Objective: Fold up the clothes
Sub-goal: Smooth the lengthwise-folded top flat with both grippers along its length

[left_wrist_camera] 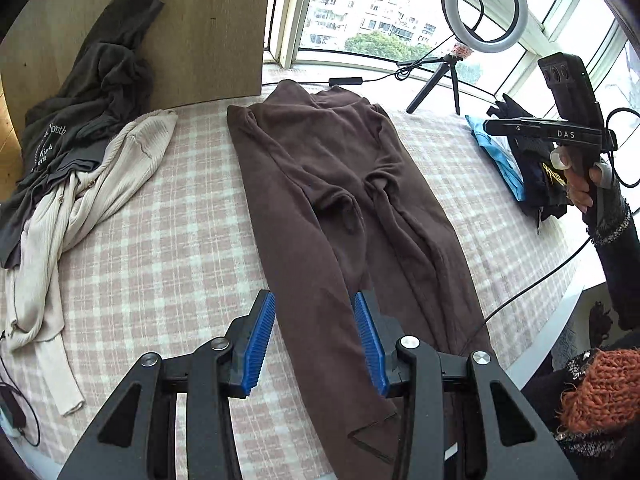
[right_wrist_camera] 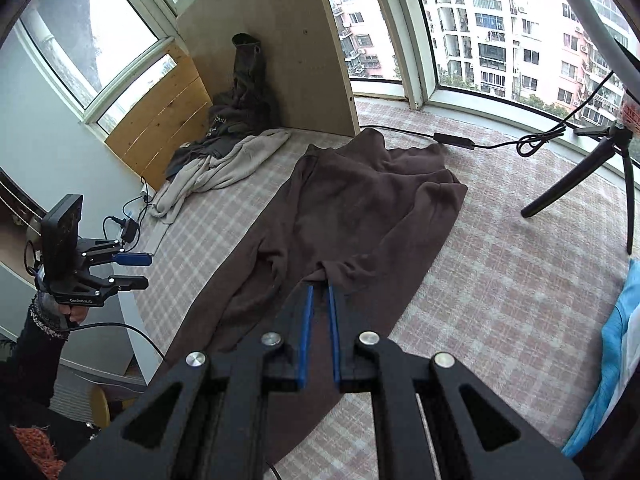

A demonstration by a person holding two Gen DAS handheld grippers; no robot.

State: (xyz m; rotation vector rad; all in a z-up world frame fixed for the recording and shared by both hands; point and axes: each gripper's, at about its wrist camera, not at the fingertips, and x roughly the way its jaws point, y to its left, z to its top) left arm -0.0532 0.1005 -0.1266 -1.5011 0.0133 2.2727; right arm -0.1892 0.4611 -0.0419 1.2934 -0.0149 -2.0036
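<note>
A brown long-sleeved garment [left_wrist_camera: 320, 200] lies lengthwise on the checked cloth [left_wrist_camera: 160, 248], its sleeves folded in over the middle. My left gripper [left_wrist_camera: 316, 308] is open and empty, hovering above the garment's near end. It also shows in the right wrist view [right_wrist_camera: 136, 270], open, beside the bed edge. My right gripper [right_wrist_camera: 320, 292] has a narrow gap between its blue pads and holds nothing, raised over the garment [right_wrist_camera: 360, 208] by the folded sleeves. The right gripper's body [left_wrist_camera: 560, 120] appears at the right of the left wrist view, with its fingertips out of sight there.
A cream cardigan [left_wrist_camera: 80, 208] and a dark grey sweatshirt [left_wrist_camera: 92, 92] are heaped at the left by a wooden board [left_wrist_camera: 208, 32]. A ring light on a tripod [left_wrist_camera: 480, 8] and cables stand by the window. Blue and dark folded clothes [left_wrist_camera: 516, 160] lie at the right.
</note>
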